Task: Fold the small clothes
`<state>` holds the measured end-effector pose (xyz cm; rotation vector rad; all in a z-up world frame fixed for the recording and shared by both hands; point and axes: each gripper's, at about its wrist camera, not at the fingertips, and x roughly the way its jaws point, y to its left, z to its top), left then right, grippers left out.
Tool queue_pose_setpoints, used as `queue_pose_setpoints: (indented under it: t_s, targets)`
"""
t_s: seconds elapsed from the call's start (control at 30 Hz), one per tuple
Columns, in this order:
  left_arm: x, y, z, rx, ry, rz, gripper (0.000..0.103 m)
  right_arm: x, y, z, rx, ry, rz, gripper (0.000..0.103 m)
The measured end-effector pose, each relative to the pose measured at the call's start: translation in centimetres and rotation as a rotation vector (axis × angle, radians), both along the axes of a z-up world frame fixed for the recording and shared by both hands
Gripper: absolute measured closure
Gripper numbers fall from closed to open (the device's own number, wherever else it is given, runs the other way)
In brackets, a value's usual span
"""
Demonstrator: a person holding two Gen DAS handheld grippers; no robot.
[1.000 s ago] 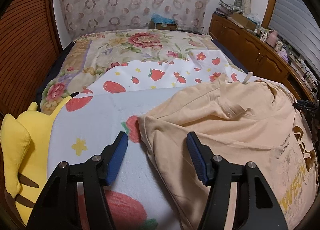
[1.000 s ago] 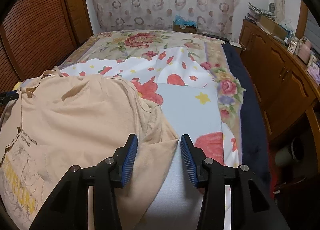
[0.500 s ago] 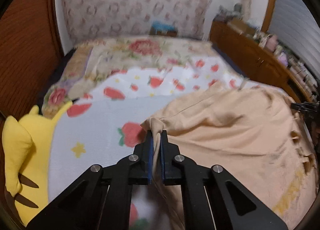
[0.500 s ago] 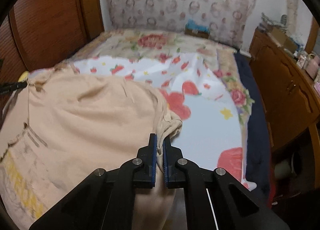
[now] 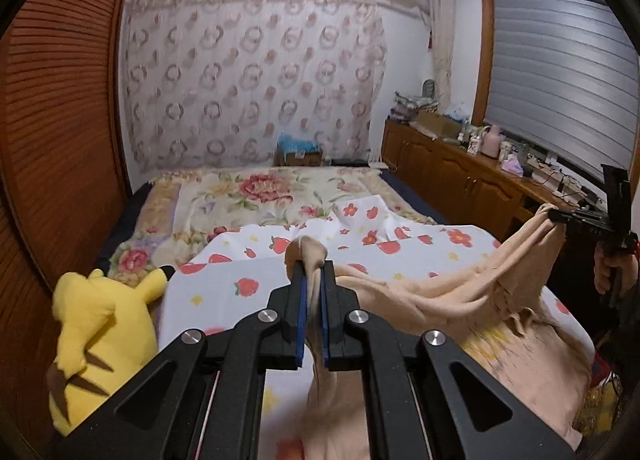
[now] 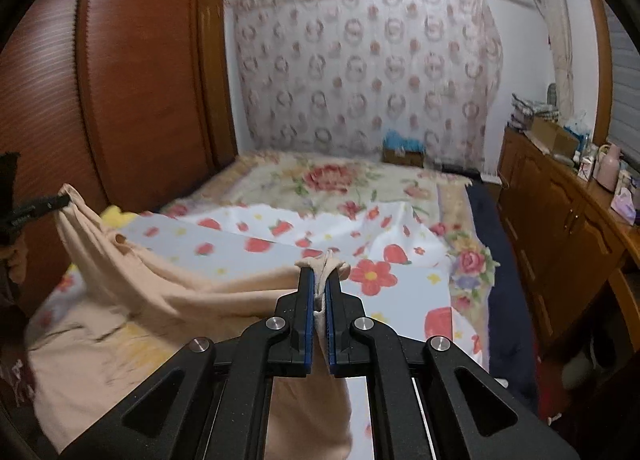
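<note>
Through the left wrist view I see my left gripper (image 5: 312,284) with its jaws clamped on a bunched corner of the peach shirt (image 5: 452,300), which hangs lifted above the bed (image 5: 256,200), beside a yellow plush toy (image 5: 100,324). Through the right wrist view, my right gripper (image 6: 319,288) has its jaws pinched on another corner, the cloth stretching leftward over the strawberry sheet (image 6: 280,236).
</note>
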<state>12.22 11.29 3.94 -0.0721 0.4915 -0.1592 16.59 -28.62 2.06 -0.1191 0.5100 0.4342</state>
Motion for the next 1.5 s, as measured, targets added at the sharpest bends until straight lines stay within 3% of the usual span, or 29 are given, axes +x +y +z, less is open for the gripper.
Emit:
queue_pose_setpoints:
  t_s: [0.27, 0.57, 0.63, 0.87, 1.13, 1.27, 1.37, 1.5]
  targets:
    - [-10.8, 2.2, -1.5, -0.080, -0.041, 0.056, 0.097, -11.5, -4.2, -1.9, 0.069, 0.019, 0.025, 0.098]
    - [-14.9, 2.0, -3.2, -0.059, 0.012, 0.075, 0.097, -18.2, -7.5, -1.8, 0.029, 0.086, -0.006, 0.098]
    - [-15.3, 1.7, -4.0, -0.048, 0.026, 0.077, 0.097, -18.6, -7.3, -1.5, 0.045, 0.122, 0.003, 0.098]
    - [-15.6, 2.7, -8.2, -0.050, 0.137, 0.113, 0.095, -17.6, -5.4, -5.7, -0.028, 0.255, -0.017, 0.098]
    - [-15.9, 3.1, -8.9, -0.023, 0.161, 0.124, 0.092, -16.3, -4.7, -5.4, -0.068, 0.297, -0.029, 0.098]
    - [-15.7, 3.5, -8.8, 0.002, 0.175, 0.104, 0.055, -16.4, -4.2, -4.5, -0.087, 0.262, -0.026, 0.098]
    - [-15.1, 3.9, -9.0, 0.014, 0.194, 0.104, 0.051, -17.1, -3.8, -3.9, -0.102, 0.240, -0.024, 0.094]
    - [-14.0, 4.0, -8.7, 0.021, 0.194, 0.099, 0.036, -17.3, -3.6, -3.3, -0.109, 0.227, -0.030, 0.093]
